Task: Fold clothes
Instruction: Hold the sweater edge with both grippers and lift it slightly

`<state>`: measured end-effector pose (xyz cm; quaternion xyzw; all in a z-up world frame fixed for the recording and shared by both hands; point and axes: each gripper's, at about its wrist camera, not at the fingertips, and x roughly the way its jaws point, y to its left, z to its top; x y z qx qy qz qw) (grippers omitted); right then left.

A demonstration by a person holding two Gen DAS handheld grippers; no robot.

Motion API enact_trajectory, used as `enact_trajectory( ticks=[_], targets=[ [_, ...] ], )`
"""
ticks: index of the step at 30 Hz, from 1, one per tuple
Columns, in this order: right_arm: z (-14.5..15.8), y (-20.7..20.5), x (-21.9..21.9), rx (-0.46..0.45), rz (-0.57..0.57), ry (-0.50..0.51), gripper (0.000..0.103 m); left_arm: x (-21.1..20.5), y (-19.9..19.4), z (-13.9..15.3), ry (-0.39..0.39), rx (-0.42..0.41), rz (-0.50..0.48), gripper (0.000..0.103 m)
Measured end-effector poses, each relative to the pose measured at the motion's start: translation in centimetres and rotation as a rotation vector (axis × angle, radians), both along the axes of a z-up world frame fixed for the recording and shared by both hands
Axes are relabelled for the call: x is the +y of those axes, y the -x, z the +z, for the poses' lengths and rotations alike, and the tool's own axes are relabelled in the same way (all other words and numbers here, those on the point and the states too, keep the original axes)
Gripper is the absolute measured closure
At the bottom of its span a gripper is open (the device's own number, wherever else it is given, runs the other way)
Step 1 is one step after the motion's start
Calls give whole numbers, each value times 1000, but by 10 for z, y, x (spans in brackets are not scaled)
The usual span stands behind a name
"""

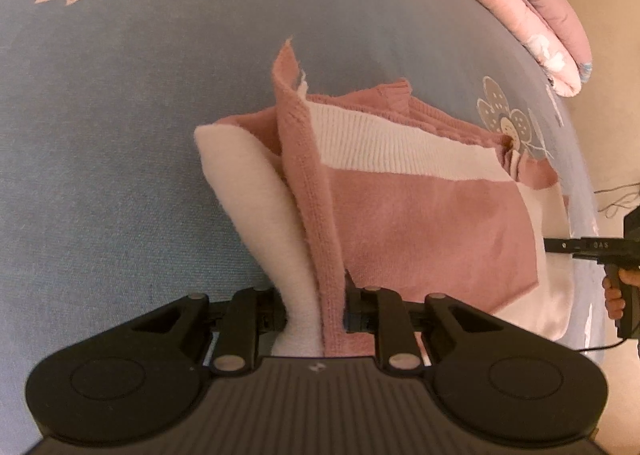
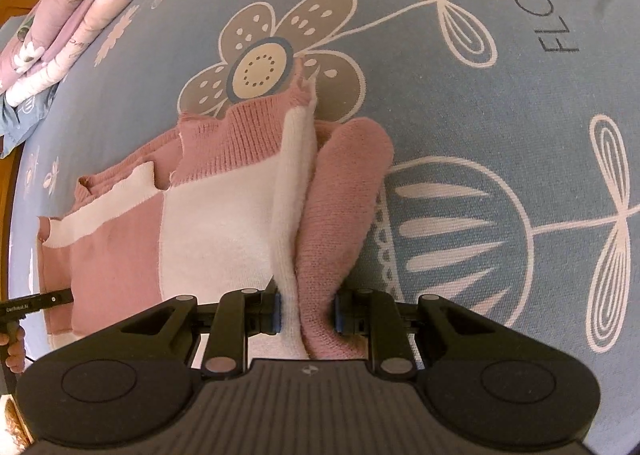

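Blue bedsheet (image 2: 500, 143) with large printed flowers and the word "FLOWERS" fills both views; it is the surface under everything. Folded pink floral quilt (image 2: 80, 7) stacked at the sheet's far edge, well apart from the work. Pink-and-white knit sweater (image 1: 420, 223) lies mid-sheet, partly folded, ribbed white band and pink ribbed hem showing, one end raised off the sheet toward each camera. Left gripper (image 1: 316, 313) clenched on a bunched fold of the sweater, white fleecy layer on one side, pink knit edge on the other, cloth rising straight up from between the jaws. Right gripper (image 2: 307, 313) likewise clamped on the sweater's opposite end, white layer against one blue-padded finger, pink against the other. Each view catches the other gripper's tip at the frame edge beside the sweater, with a person's hand (image 1: 614, 295) on its handle.
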<state>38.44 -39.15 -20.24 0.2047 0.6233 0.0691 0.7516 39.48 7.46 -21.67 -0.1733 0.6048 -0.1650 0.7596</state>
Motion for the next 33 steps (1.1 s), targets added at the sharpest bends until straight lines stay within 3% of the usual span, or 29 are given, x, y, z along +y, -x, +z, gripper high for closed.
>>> enact_trajectory(
  ticks=[10,15,33],
  targets=[
    [5,6,2,-20,-21,26,77,-5,4,5,-40,-4,81,84],
    [16,7,17,-41,0,112,77,-14,7,16,-92,-27,69,85],
    [97,23,58,-131,42,141,79,-14,24,79,19,-61,28,86]
  ],
)
